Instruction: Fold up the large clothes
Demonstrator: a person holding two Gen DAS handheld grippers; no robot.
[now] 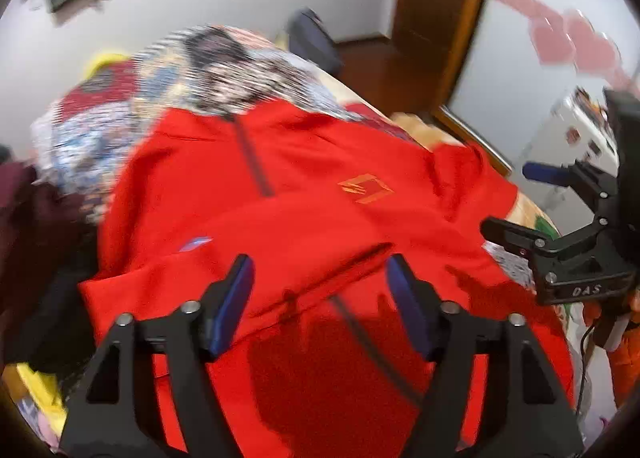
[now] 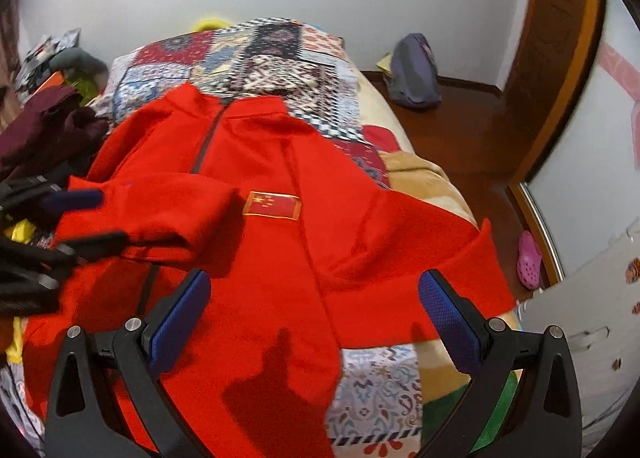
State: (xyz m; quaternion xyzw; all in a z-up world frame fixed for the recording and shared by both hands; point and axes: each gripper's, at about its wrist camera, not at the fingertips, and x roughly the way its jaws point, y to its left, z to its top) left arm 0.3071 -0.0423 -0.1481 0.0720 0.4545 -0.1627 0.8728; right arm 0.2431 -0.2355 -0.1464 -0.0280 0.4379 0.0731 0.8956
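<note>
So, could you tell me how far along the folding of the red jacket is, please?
Early stage. Done: the red jacket lies front-up on the patterned bedspread, with one sleeve already folded across the chest. In hand: nothing; the left gripper and right gripper are both open above it. Left: the other sleeve, still spread out, and folding the body.

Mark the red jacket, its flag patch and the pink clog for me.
red jacket [image 2: 260, 258]: right wrist view, on the front panel below the patch.
flag patch [image 2: 272, 203]: right wrist view, on the patch's middle.
pink clog [image 2: 529, 260]: right wrist view, on its perforated upper, on the floor.
</note>
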